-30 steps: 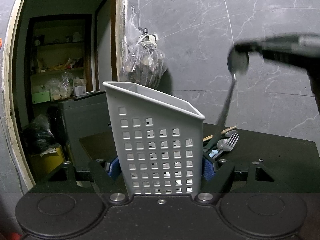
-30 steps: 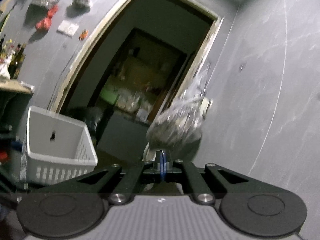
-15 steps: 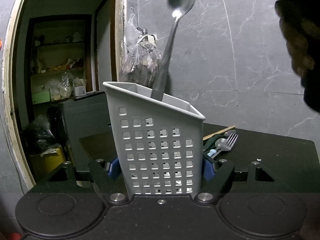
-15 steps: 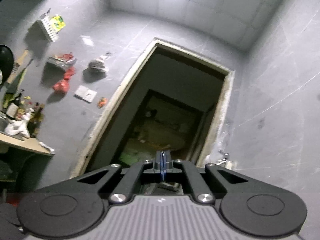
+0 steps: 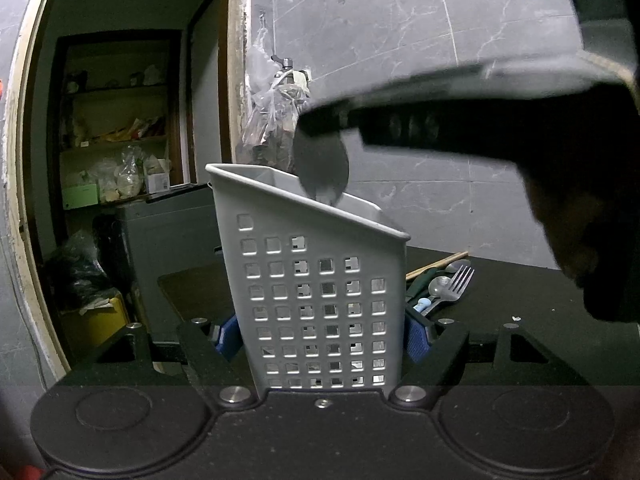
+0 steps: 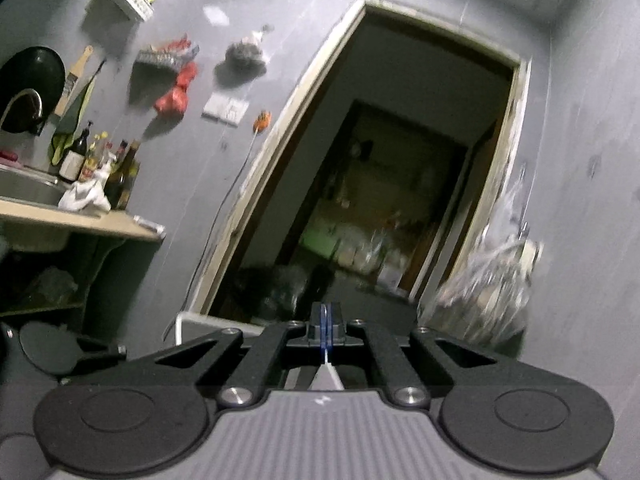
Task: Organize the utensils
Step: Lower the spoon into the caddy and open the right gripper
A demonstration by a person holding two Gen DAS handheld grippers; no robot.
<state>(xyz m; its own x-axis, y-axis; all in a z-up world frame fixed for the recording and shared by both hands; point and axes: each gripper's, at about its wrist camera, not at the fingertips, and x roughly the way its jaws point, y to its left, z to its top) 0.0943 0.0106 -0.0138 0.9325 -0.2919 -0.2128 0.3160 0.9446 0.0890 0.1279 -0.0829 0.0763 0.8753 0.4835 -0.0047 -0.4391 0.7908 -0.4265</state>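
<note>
My left gripper (image 5: 322, 336) is shut on a white perforated utensil holder (image 5: 316, 292), its blue pads (image 5: 416, 338) pressing both sides. The holder stands upright on the black table (image 5: 520, 304). From the upper right my right gripper (image 5: 320, 126) reaches over the holder's rim, shut on the bowl of a metal spoon (image 5: 322, 174). The spoon hangs bowl up with its handle down inside the holder. In the right wrist view the right gripper (image 6: 325, 330) is shut, with a pale sliver of the spoon (image 6: 329, 376) under its pads and the holder's rim (image 6: 180, 322) below left.
Behind the holder lie a fork (image 5: 460, 284), spoons (image 5: 439, 285) and chopsticks (image 5: 438, 265). A person's hand (image 5: 580, 240) fills the right edge. A plastic bag (image 5: 276, 120) hangs on the tiled wall beside a doorway (image 5: 120, 140). A sink counter with bottles (image 6: 96, 168) is at the left.
The spoon swung from right of the holder to above it, then went handle-first into it. The right gripper has come lower and closer. The left gripper and holder stayed still.
</note>
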